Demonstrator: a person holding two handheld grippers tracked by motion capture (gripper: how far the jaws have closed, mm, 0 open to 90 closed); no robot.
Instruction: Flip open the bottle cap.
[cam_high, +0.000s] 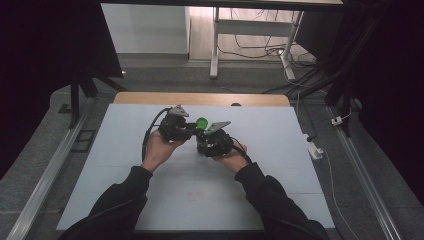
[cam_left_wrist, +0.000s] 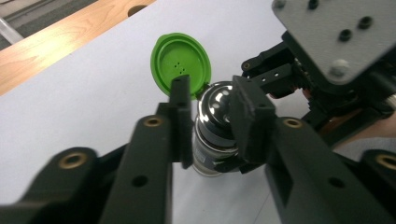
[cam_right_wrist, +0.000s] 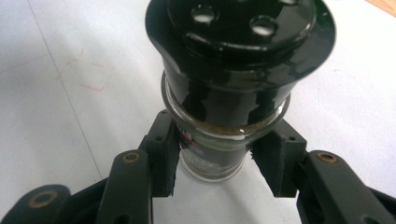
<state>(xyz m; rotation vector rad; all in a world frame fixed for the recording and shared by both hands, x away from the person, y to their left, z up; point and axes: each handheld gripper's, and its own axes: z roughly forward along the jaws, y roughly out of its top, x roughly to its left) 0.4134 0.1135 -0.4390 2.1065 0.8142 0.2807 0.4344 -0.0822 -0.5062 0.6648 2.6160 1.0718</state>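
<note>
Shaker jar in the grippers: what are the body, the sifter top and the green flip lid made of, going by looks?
Jar body: clear glass most likely; see-through, thick rounded rim, brownish powder line showing through the wall.
Sifter top: glossy black with sharp reflections and round holes; probably moulded plastic, though it looks almost chrome from the left gripper view.
Green flip lid: matte plastic, moulded rim, small pips inside.

A white table (cam_high: 280, 150) stands on grey floor (cam_high: 165, 75), cables (cam_high: 280, 52) behind.
</note>
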